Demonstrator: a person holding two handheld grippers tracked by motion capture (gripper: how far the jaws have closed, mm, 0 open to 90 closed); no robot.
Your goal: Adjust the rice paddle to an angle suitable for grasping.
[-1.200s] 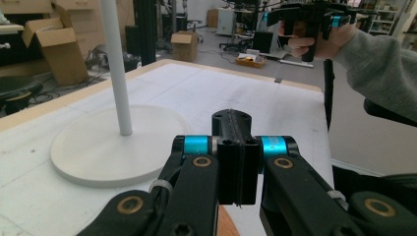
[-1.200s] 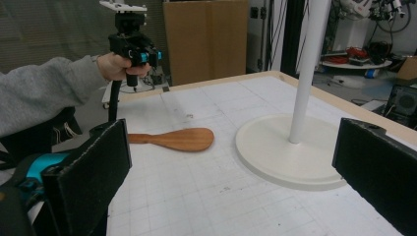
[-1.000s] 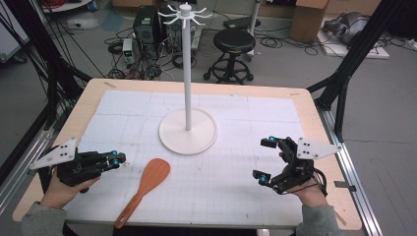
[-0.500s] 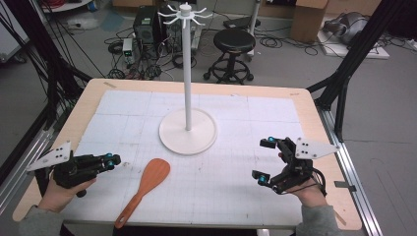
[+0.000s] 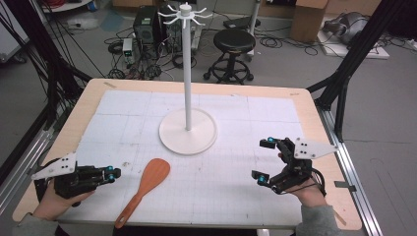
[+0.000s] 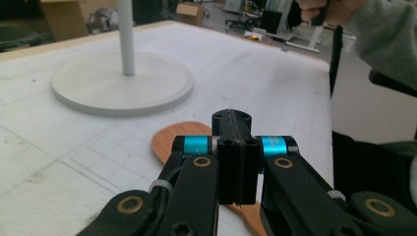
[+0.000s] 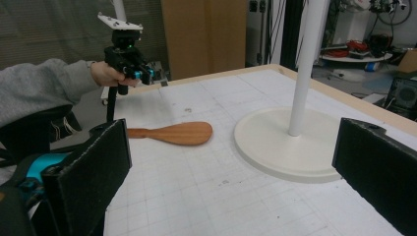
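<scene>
A wooden spatula (image 5: 143,189) lies flat on the white grid mat near the front left, blade toward the stand; it also appears as the spatula (image 7: 172,132) and the spatula (image 6: 167,140). A white stand (image 5: 187,123) with a tall pole and hooked top sits mid-table, seen too as the stand (image 7: 290,142) and the stand (image 6: 123,83). My left gripper (image 5: 112,173) is held at the front left, a short way left of the spatula, jaws pressed together with nothing between them. My right gripper (image 5: 264,160) hovers at the front right, jaws wide apart and empty.
The table's wooden rim (image 5: 74,118) frames the mat. Black frame posts (image 5: 344,83) stand at both sides. Behind the table are a stool (image 5: 235,44), computer boxes and cables on the floor.
My left gripper has drifted slightly toward the front left and lower. The right gripper and the spatula have stayed put.
</scene>
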